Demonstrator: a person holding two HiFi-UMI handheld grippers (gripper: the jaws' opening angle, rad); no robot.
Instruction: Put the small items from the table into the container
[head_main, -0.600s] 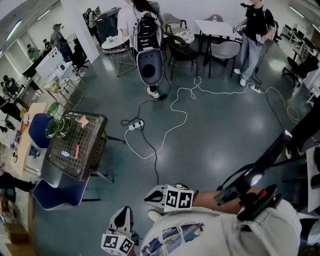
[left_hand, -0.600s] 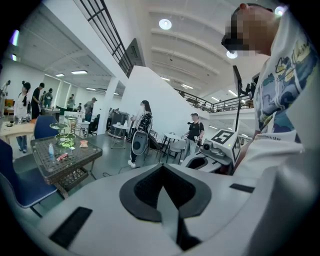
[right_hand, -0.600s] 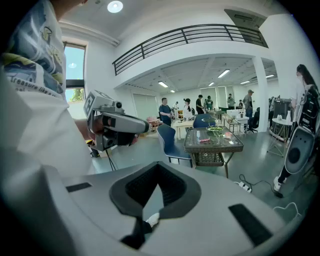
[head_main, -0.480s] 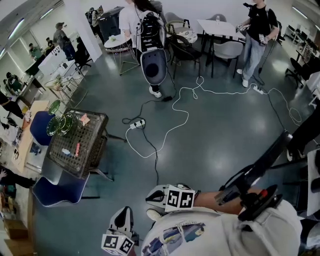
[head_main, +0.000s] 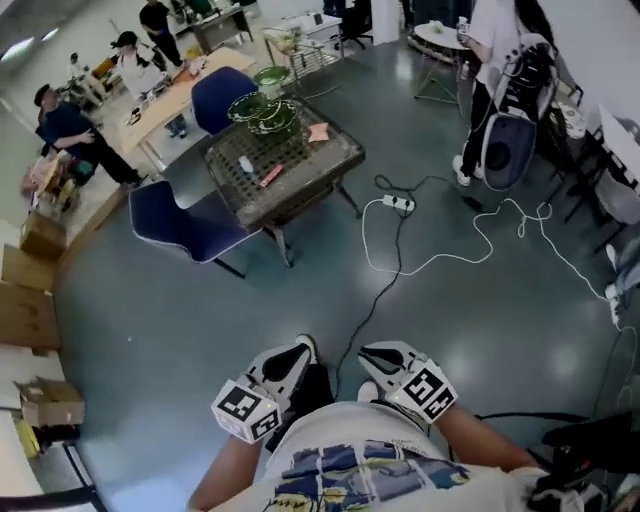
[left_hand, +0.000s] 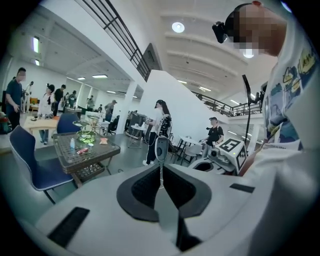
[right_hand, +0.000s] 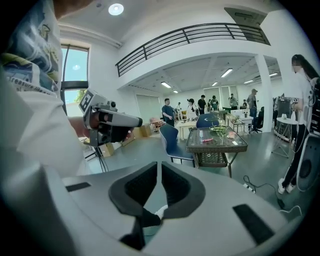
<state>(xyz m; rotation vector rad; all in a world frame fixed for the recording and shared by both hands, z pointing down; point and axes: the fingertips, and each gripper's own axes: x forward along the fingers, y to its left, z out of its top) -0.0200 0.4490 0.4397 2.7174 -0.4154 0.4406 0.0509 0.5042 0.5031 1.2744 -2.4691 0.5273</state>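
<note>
A dark wicker table (head_main: 330, 165) stands ahead at upper middle, well away from both grippers. On it lie a small clear bottle (head_main: 246, 163), a red bar (head_main: 270, 175) and an orange packet (head_main: 318, 132), beside green wire baskets (head_main: 265, 110) at its far corner. My left gripper (head_main: 298, 350) and right gripper (head_main: 372, 355) sit low, close to my body, both shut with nothing in them. The left gripper view shows shut jaws (left_hand: 161, 167) and the table (left_hand: 85, 150) at left. The right gripper view shows shut jaws (right_hand: 160, 167) and the table (right_hand: 216, 145) ahead.
Two blue chairs (head_main: 190, 225) (head_main: 222, 90) flank the table's left side. A power strip (head_main: 397, 203) and a white cable (head_main: 480, 235) lie on the grey floor to its right. Cardboard boxes (head_main: 25, 300) stand at left. People are near a desk at back left and at upper right (head_main: 495, 50).
The head view has swung towards the table, which went from the far left to upper middle. Both grippers now sit side by side at the bottom centre.
</note>
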